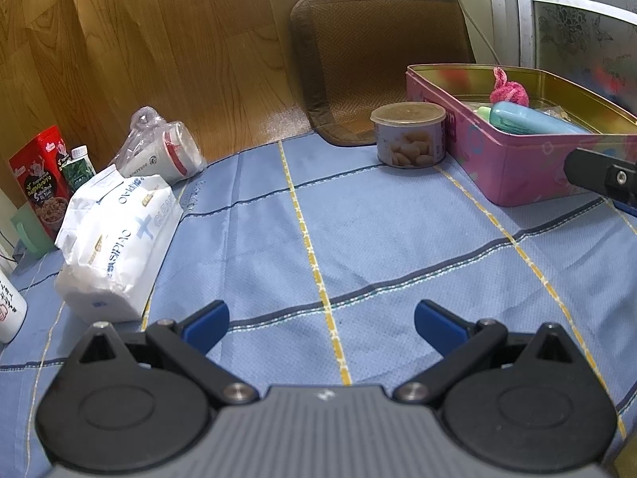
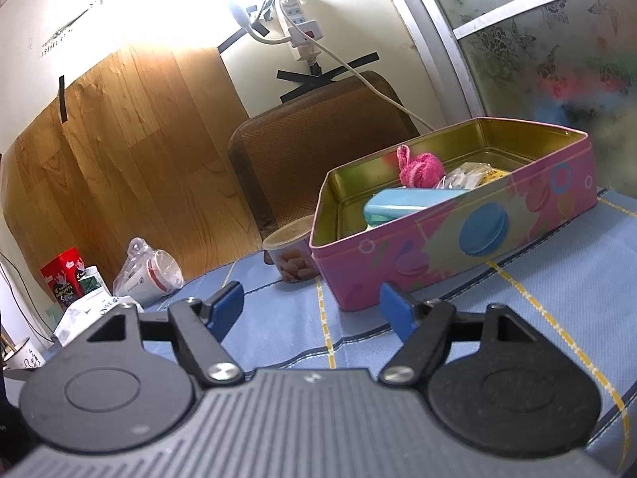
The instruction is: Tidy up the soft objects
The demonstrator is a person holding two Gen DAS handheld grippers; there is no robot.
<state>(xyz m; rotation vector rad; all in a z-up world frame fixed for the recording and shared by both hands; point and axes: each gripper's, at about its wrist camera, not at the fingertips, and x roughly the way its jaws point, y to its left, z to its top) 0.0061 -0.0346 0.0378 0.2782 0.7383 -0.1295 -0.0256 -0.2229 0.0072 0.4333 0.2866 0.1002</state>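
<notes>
far left, a red snack box (image 1: 40, 183) is seen against the wood panel, then a white tissue pack (image 1: 115, 247) lying on the blue checked cloth (image 1: 358, 239). a bagged cup (image 1: 167, 151) is tipped behind it. left gripper (image 1: 321, 320) is held spread, nothing between its blue pads. a lidded can (image 1: 410, 135) is set touching the pink tin (image 2: 458, 243). a pink knitted soft item (image 2: 420, 169) is found inside the tin, beside a teal case (image 2: 406, 201). right gripper (image 2: 310, 306) is spread too, empty, near the tin's front wall.
</notes>
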